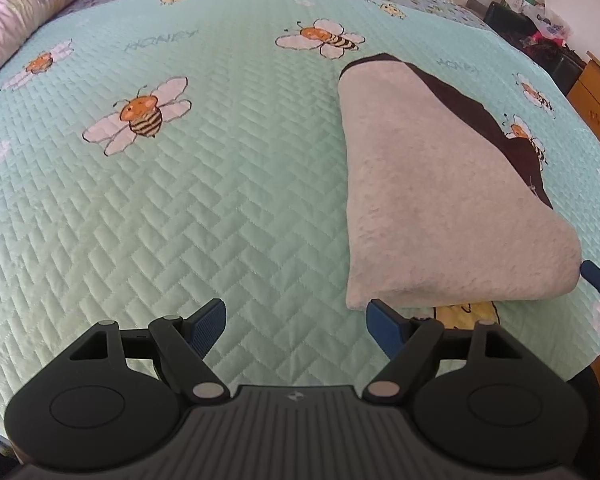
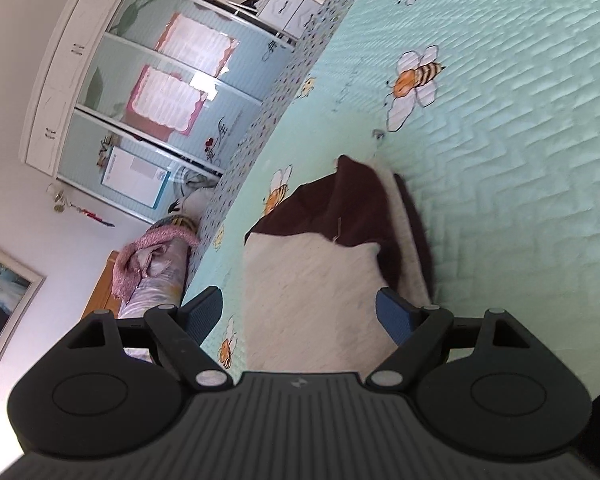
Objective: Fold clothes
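A folded garment (image 1: pixel 440 184), pale grey fleece on top with dark brown cloth along its far and right edges, lies on the right part of the mint bee-print bedspread (image 1: pixel 180 200). My left gripper (image 1: pixel 296 320) hangs open over bare bedspread, and its right finger sits just short of the garment's near left corner. In the right wrist view the same garment (image 2: pixel 312 276) lies straight ahead, its fleece end reaching in between the fingers. My right gripper (image 2: pixel 298 312) is open and the pads do not press the cloth. One blue finger of the right gripper (image 1: pixel 598 280) shows beside the garment's near right corner.
A rolled quilt (image 1: pixel 20 12) lies along the bed's far left side. Wooden drawers (image 1: pixel 596 96) and a dark seat with clutter stand off the right edge. In the right wrist view a glass-front wardrobe (image 2: pixel 140 80) and a bundle of bedding (image 2: pixel 152 264) are beyond the bed.
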The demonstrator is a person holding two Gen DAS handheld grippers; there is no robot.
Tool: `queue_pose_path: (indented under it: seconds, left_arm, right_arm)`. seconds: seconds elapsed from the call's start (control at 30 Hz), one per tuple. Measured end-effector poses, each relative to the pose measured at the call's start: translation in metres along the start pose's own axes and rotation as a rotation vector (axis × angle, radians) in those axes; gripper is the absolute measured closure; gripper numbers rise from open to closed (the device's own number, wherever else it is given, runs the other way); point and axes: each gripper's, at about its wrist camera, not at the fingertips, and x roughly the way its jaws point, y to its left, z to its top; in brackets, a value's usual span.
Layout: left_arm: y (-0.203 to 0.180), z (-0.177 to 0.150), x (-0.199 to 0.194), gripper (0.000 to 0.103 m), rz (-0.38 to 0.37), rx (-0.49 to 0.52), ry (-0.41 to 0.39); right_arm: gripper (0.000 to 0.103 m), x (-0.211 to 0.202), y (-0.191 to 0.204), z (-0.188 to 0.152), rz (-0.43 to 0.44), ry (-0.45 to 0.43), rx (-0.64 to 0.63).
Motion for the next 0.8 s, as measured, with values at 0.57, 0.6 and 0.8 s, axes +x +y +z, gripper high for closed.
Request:
queue_pose_path:
  seconds: [0.57, 0.6, 0.8]
  left_arm:
    - [0.007, 0.028, 0.003, 0.023, -0.111, -0.008, -0.037]
    - [0.008, 0.035, 0.007, 0.023, -0.122, -0.006, -0.033]
    - [0.008, 0.084, 0.044, 0.023, -0.182, -0.005, 0.0]
  right_arm:
    - [0.018, 0.018, -0.046, 0.043, -0.032, 0.02, 0.053]
    - [0.018, 0.025, -0.05, 0.048, -0.024, 0.034, 0.063]
    - [0.018, 0.073, -0.066, 0.083, 0.007, 0.122, 0.074]
